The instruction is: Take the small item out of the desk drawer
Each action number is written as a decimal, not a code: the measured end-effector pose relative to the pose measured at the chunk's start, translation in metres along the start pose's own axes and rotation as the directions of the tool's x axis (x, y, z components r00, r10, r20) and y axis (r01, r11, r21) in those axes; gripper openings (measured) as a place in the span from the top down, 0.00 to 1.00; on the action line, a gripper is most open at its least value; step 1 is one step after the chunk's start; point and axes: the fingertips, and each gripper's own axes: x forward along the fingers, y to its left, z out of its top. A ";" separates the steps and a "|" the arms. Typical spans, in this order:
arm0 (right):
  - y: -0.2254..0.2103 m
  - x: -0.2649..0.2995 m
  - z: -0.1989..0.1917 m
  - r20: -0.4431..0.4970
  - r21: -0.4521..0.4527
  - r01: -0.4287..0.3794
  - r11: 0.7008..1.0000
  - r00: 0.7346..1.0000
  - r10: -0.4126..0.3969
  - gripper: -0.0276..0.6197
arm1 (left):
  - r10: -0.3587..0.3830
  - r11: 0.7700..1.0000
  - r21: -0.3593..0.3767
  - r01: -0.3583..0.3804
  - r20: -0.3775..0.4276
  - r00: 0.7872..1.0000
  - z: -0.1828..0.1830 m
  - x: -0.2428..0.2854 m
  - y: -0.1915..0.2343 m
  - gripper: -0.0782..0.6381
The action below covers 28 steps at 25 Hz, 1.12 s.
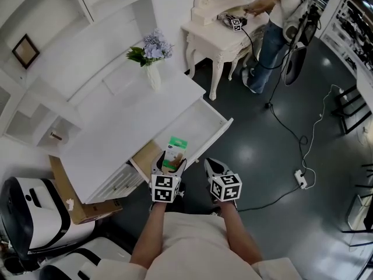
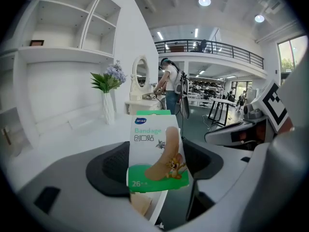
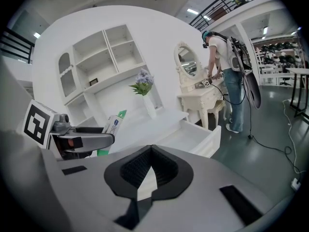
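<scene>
Bandage box (image 1: 176,149) — white and green, printed with a cartoon plaster — is held upright between the jaws of the left gripper (image 1: 169,163), which are clenched on its lower part. In the head view the box is seen over the near left end of the open drawer (image 1: 220,132). In the right gripper view it is seen raised above the top of the bench (image 1: 134,115). The drawer is pulled out from the right side of the white bench.

The right gripper (image 1: 213,165) is held just beside the left one, to its right, off the drawer's near end. Its jaws are pressed together with nothing between them.

On the far part of the bench a white vase (image 1: 153,76) with purple flowers is stood upright, well apart from the box. A cardboard carton (image 1: 73,200) is seen under the bench's near left side. Farther off — beyond the bench — a cream dressing table (image 1: 218,37) is placed, and a person (image 1: 274,22) is bent over it. A white power strip (image 1: 301,178) is laid on the dark floor at the right, with a cable run from it.
</scene>
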 end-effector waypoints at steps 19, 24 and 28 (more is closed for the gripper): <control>0.015 0.000 -0.009 0.003 0.024 -0.005 1.000 1.000 0.005 0.92 | -0.015 1.000 0.023 0.015 -0.014 1.000 -0.008 -0.011 0.005 0.40; 0.020 0.000 -0.007 0.010 0.018 -0.011 1.000 1.000 0.010 0.92 | -0.023 1.000 0.020 0.023 -0.019 1.000 -0.012 -0.014 0.004 0.40; 0.024 -0.001 -0.012 -0.002 0.005 -0.012 1.000 1.000 0.012 0.92 | -0.029 0.999 0.016 0.029 -0.019 0.999 -0.014 -0.016 0.004 0.40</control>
